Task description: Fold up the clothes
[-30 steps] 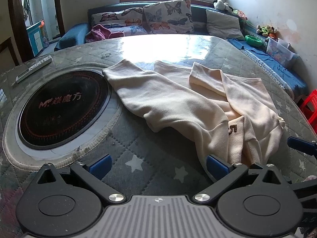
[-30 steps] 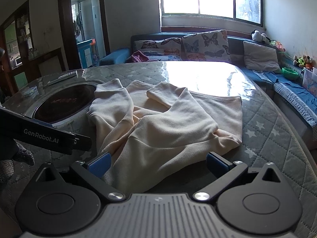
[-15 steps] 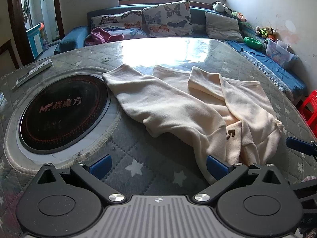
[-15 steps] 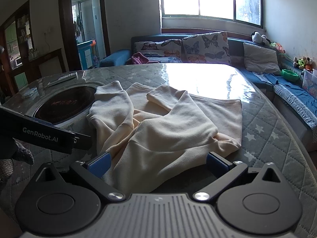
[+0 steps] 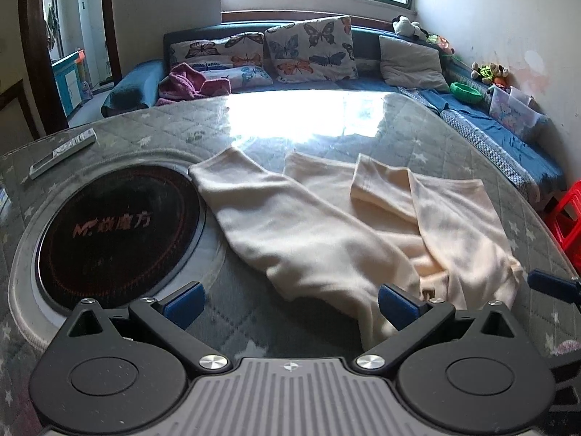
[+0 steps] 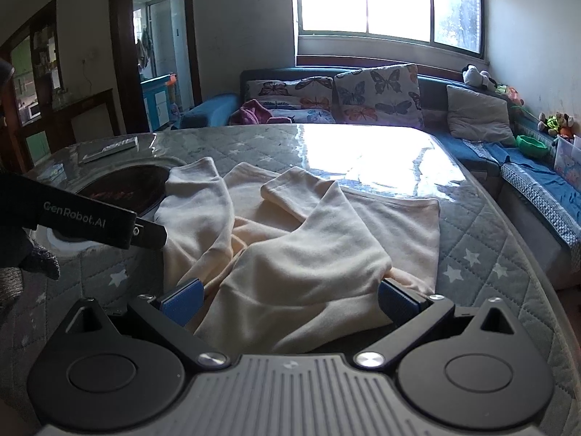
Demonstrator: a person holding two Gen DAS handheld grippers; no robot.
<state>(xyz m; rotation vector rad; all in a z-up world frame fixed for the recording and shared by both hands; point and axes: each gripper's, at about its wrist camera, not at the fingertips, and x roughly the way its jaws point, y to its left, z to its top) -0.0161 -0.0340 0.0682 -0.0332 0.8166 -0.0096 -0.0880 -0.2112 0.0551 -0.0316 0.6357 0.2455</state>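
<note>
A cream long-sleeved garment (image 5: 326,232) lies rumpled on the round quilted table, sleeves pointing to the far side; it also shows in the right wrist view (image 6: 301,247). My left gripper (image 5: 288,301) is open and empty, low over the table at the garment's near left edge, its right finger beside the cloth. My right gripper (image 6: 290,299) is open, with the garment's near edge lying between its fingers. The left gripper's body (image 6: 90,219) shows at the left of the right wrist view. A blue fingertip of the right gripper (image 5: 552,285) shows at the right of the left wrist view.
A black round induction cooktop (image 5: 116,229) is set into the table (image 5: 225,127) left of the garment. A grey remote (image 5: 61,152) lies at the far left. A blue sofa with butterfly cushions (image 5: 308,51) runs behind. A red stool (image 5: 570,214) stands at the right.
Both wrist views have tilted up and pulled back slightly, so the garment sits a little lower in frame. Both grippers stay open; the garment has not moved.
</note>
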